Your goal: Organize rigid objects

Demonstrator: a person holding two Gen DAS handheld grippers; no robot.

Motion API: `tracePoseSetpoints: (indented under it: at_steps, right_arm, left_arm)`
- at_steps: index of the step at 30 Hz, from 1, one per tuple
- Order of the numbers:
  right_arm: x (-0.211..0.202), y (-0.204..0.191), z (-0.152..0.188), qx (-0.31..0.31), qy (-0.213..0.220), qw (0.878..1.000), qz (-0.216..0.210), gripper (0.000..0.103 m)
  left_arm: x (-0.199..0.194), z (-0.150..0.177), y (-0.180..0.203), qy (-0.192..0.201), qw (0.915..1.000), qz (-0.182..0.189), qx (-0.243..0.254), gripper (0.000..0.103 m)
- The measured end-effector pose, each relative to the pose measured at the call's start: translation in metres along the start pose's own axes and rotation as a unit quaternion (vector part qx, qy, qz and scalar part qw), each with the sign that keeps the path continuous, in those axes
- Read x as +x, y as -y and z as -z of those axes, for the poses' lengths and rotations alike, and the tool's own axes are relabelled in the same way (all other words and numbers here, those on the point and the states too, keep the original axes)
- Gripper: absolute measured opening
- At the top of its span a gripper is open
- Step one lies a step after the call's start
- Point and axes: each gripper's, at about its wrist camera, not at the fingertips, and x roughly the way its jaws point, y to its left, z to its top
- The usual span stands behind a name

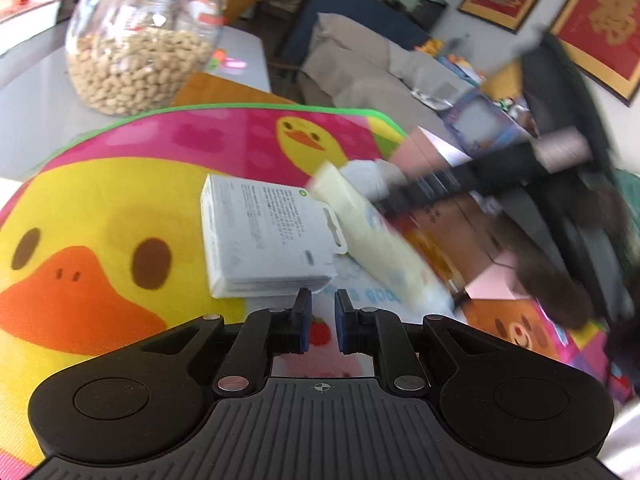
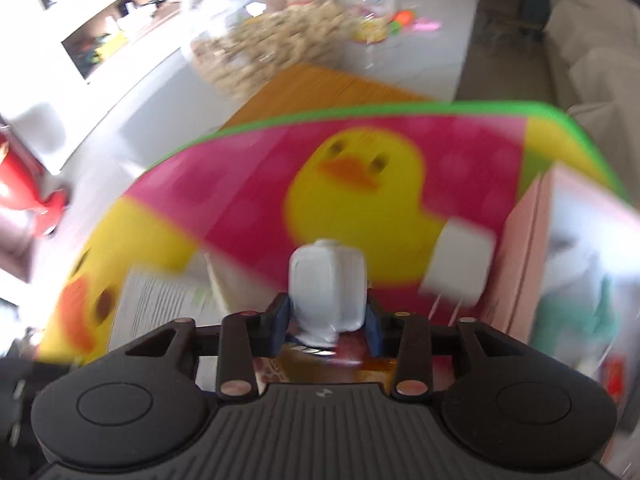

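Two grippers work over a bright duck-print mat [image 1: 100,200]. The left gripper [image 1: 323,312] sits low over the mat, fingers pointing forward, its jaws nearly together with only a narrow gap and nothing between them. Just ahead of its fingertips lies a flat white box [image 1: 268,240] with small print on its upper face, resting on the mat. A pale yellow packet [image 1: 376,240] leans across the box's right edge, blurred by motion.

The right gripper [image 2: 327,316] has its jaws clamped on a small white bottle [image 2: 327,288], which stands up between the blue pads, cap end pointing away from the camera. From the left wrist view the right gripper's dark body [image 1: 500,168] reaches in from the right, tilted down toward the packet; whether it touches the packet cannot be told through the blur.

Beyond the mat's far edge stands a round glass jar [image 1: 140,36], filled about halfway with pale beans. A white plug [image 2: 460,264] lies on the mat right of the bottle, just beside a pink box [image 2: 532,248] at the mat's right edge.
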Motion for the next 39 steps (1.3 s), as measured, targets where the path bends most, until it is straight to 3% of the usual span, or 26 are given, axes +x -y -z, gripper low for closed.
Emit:
tracePoseSetpoints:
  at_steps: [6,11,15,17,21,25,28,30,35,39]
  right_arm:
    - [-0.024,-0.02,0.054,-0.008,0.017,0.999,-0.034,0.025]
    - [-0.055,-0.035,0.109,-0.067,0.088,0.994,0.018,0.027]
    - [-0.083,-0.035,0.15,-0.091,0.143,0.985,0.039,0.055]
    - [-0.088,-0.026,0.164,-0.075,0.144,0.986,0.032,0.055]
    - [-0.092,-0.007,0.185,-0.029,0.136,0.99,0.029,0.055]
    - [-0.097,0.006,0.201,-0.014,0.159,0.983,0.085,0.055]
    - [-0.098,0.016,0.211,-0.003,0.161,0.979,0.127,0.055]
    - [-0.098,0.025,0.217,0.015,0.154,0.98,0.126,0.055]
    - [-0.101,0.036,0.236,0.037,0.171,0.979,0.109,0.062]
    - [-0.098,0.037,0.25,0.043,0.197,0.974,0.103,0.072]
  left_arm:
    - [-0.005,0.0,0.008,-0.002,0.9998,-0.017,-0.006,0.014]
    - [-0.001,-0.002,0.005,-0.003,0.9993,-0.033,-0.014,0.014]
    - [-0.011,-0.002,0.002,0.007,0.9984,-0.053,-0.02,0.014]
    - [-0.019,-0.003,0.006,0.022,0.9985,-0.048,-0.013,0.014]
    - [-0.026,-0.007,0.038,0.026,0.9987,-0.003,0.043,0.015]
    - [-0.01,-0.002,0.082,-0.001,0.9913,0.023,0.13,0.015]
    - [0.011,0.006,0.113,-0.017,0.9807,0.015,0.194,0.015]
    - [0.027,0.011,0.127,-0.029,0.9746,0.005,0.222,0.015]
    - [0.05,0.012,0.149,-0.037,0.9661,-0.009,0.255,0.016]
    - [0.061,0.007,0.155,-0.039,0.9645,-0.032,0.259,0.016]
